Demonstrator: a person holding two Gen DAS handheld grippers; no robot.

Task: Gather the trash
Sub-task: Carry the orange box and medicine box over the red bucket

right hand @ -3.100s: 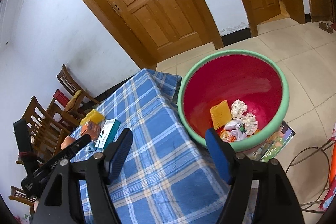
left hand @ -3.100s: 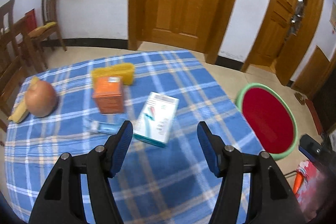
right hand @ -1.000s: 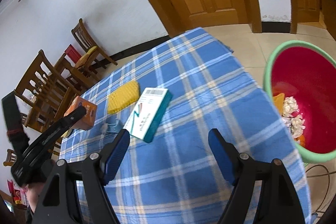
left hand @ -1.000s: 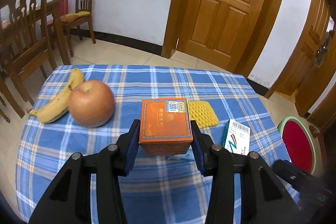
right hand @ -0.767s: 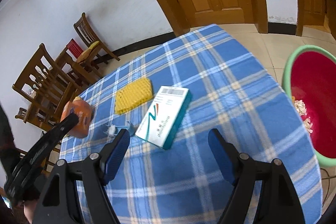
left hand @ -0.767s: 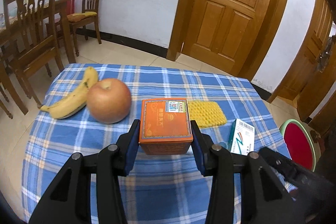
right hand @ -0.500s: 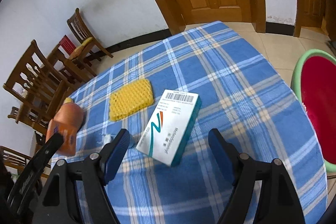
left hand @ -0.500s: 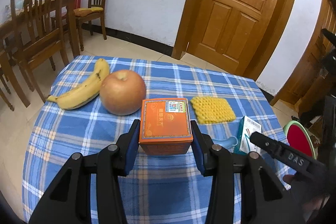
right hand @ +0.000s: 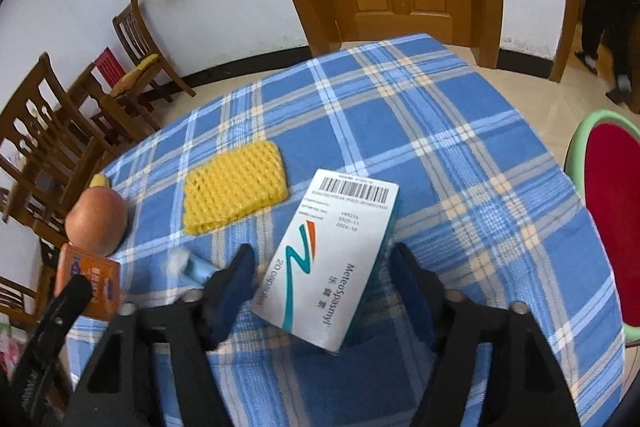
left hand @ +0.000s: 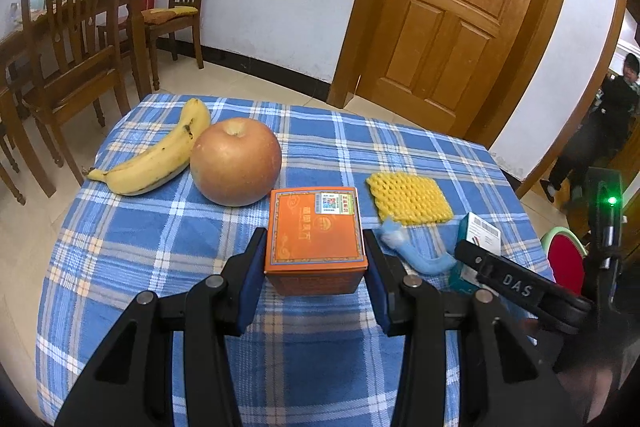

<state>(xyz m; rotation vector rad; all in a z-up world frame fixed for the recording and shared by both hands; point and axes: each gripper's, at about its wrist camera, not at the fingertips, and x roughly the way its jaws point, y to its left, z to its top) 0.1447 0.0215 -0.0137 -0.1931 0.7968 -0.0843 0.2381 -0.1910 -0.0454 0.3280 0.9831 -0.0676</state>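
My left gripper (left hand: pixel 315 279) is shut on an orange box (left hand: pixel 315 231), held just above the blue plaid tablecloth (left hand: pixel 160 235). The box also shows in the right wrist view (right hand: pixel 90 277). My right gripper (right hand: pixel 324 287) is open, its jaws on either side of a white and teal medicine box (right hand: pixel 332 259) lying on the cloth. That box also shows in the left wrist view (left hand: pixel 478 237). A yellow foam net (right hand: pixel 234 185) and a light blue wrapper (right hand: pixel 192 265) lie beside it. The red bin with a green rim (right hand: pixel 612 223) stands off the table's right side.
An apple (left hand: pixel 235 161) and a banana (left hand: pixel 156 155) lie at the far left of the table. Wooden chairs (left hand: pixel 76 43) stand beyond it. A wooden door (left hand: pixel 452 11) is behind. A person (left hand: pixel 600 115) stands in the doorway at right.
My left gripper closed on the orange box and lifted it. My right gripper swung from the bin to the medicine box and now straddles it.
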